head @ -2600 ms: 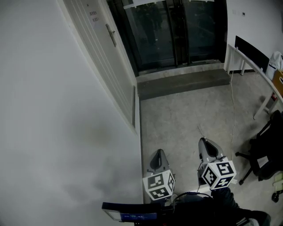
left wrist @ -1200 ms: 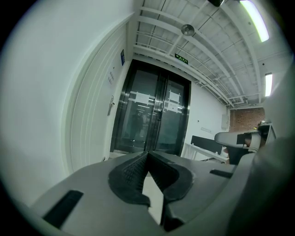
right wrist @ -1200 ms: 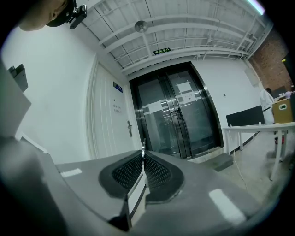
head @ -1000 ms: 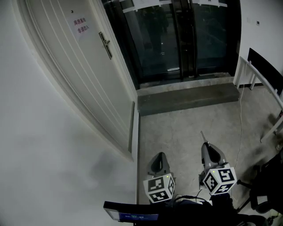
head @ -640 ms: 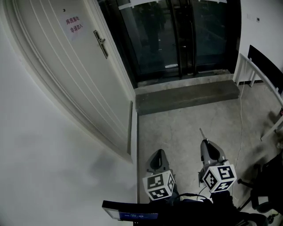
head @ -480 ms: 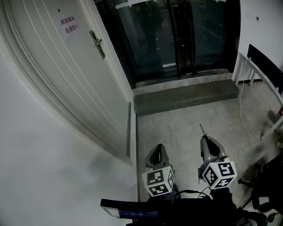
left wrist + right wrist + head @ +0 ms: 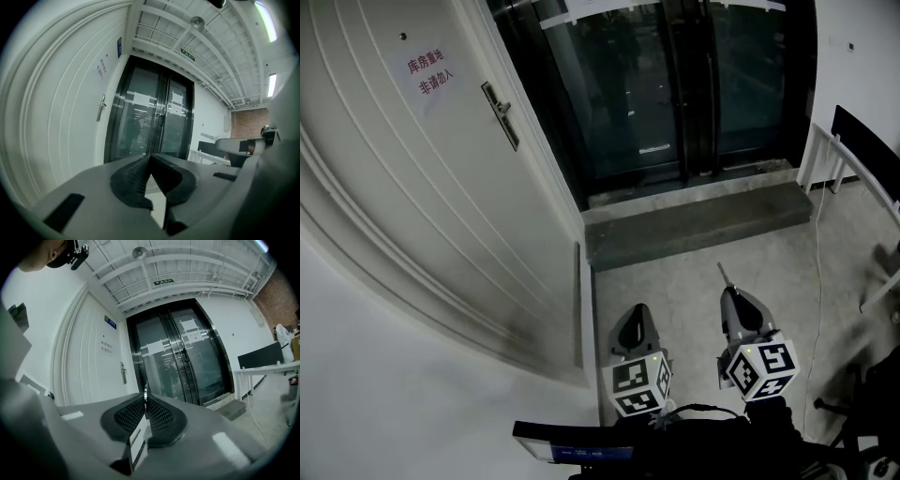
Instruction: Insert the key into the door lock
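A white panelled door fills the left of the head view, with a metal handle and lock plate high on it; the same handle shows in the right gripper view and again as a handle in the left gripper view. My right gripper is shut on a thin metal key whose blade sticks up past the tips, also seen as the key. My left gripper is shut with nothing in it. Both are far short of the door handle.
Dark glass double doors stand ahead with a grey stone step before them. A white table frame and a thin cable lie to the right. A paper sign with red print hangs on the door.
The view has moved forward and tilted up: the door and its handle are now larger and closer. Both grippers stay low in front, the right one still holding the key.
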### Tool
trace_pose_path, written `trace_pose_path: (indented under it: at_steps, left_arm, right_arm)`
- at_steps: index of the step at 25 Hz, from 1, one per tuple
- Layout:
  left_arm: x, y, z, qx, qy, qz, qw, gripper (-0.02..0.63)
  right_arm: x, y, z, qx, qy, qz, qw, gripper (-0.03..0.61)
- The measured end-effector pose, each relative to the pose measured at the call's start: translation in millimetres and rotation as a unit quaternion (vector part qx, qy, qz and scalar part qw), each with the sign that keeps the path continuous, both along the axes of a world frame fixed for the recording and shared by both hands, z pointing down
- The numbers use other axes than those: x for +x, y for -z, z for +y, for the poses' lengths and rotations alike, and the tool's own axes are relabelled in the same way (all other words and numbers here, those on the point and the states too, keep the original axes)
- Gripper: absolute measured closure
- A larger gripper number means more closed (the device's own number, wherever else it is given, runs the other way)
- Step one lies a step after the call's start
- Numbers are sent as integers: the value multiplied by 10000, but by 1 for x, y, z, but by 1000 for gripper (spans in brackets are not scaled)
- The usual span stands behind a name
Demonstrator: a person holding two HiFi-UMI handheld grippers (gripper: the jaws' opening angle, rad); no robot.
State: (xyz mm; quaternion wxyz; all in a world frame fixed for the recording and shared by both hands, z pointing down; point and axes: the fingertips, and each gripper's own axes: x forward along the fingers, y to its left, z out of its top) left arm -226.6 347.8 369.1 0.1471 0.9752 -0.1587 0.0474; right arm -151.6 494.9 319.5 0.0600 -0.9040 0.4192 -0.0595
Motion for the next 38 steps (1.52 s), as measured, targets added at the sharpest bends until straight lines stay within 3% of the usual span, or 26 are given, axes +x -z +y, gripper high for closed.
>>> trace_pose_path:
  at_steps: [8, 18, 38]
  left_arm:
    - [49, -14, -59, -98, -91, -84, 9999, 612]
    - [98, -46, -82, -331, -146, -328, 9988, 612]
    - [301, -18, -185, -205, 355, -288, 9987, 612]
  right_arm:
    - [46, -8, -60, -66, -71, -15, 10000, 566]
    - [96, -35, -88, -282, -124, -233, 9993, 566]
    - [310, -9, -200, -261, 443, -134, 9986, 566]
